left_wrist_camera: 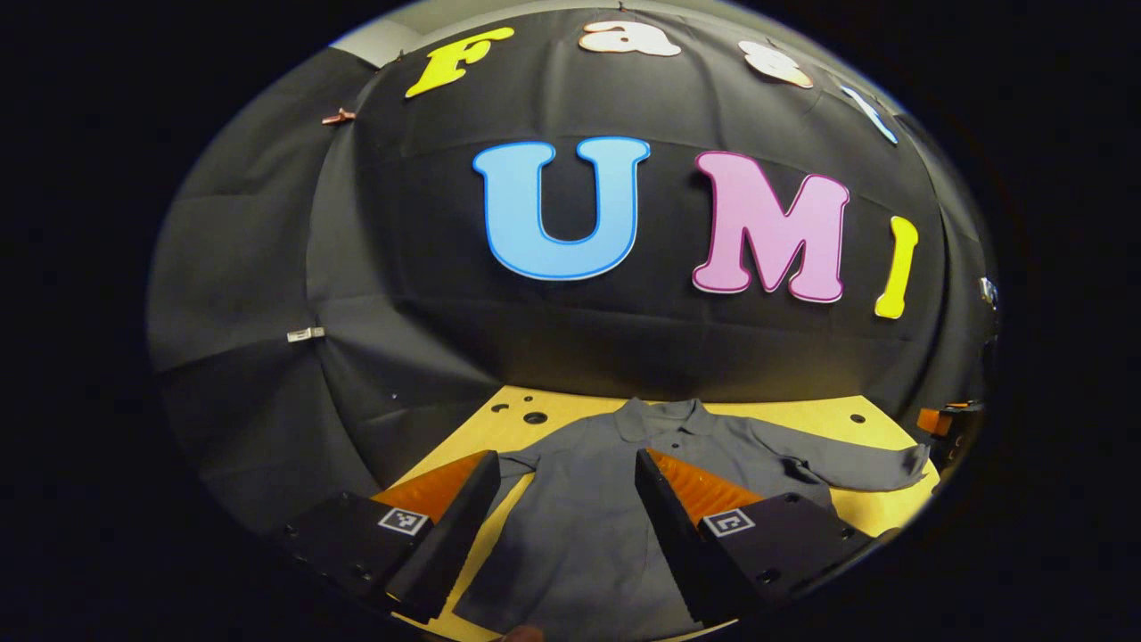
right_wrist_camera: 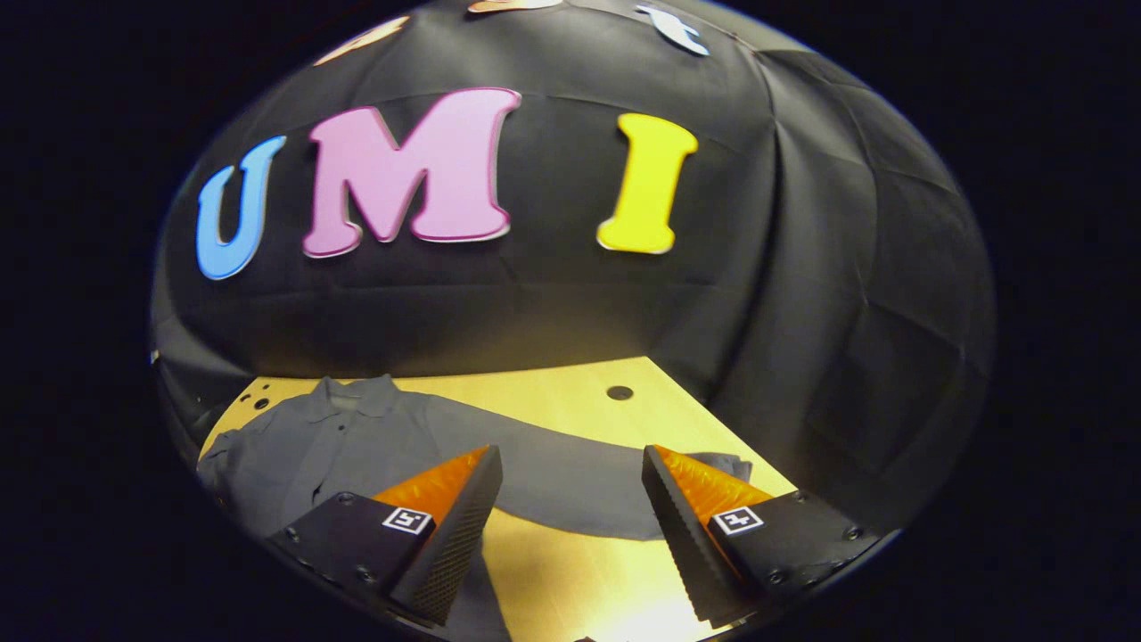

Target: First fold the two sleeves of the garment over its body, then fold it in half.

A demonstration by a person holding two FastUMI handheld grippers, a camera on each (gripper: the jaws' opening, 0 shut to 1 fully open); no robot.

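Note:
A grey collared shirt point(left_wrist_camera: 588, 499) lies flat on the wooden table point(left_wrist_camera: 802, 415), collar toward the back wall. In the left gripper view my left gripper point(left_wrist_camera: 566, 468) hovers open over the shirt's body, a finger on either side of the chest. One long sleeve point(left_wrist_camera: 856, 464) stretches out to the right. The same shirt point(right_wrist_camera: 357, 446) lies at the left in the right gripper view, and its sleeve point(right_wrist_camera: 570, 486) runs across between the fingers of my right gripper point(right_wrist_camera: 570, 468), which is open above it. The other sleeve is mostly hidden behind a left finger.
Black cloth walls close in the table at the back and both sides. The tabletop point(right_wrist_camera: 588, 401) has several small round holes point(right_wrist_camera: 619, 392). An orange and black object point(left_wrist_camera: 945, 428) shows at the far right edge of the left gripper view.

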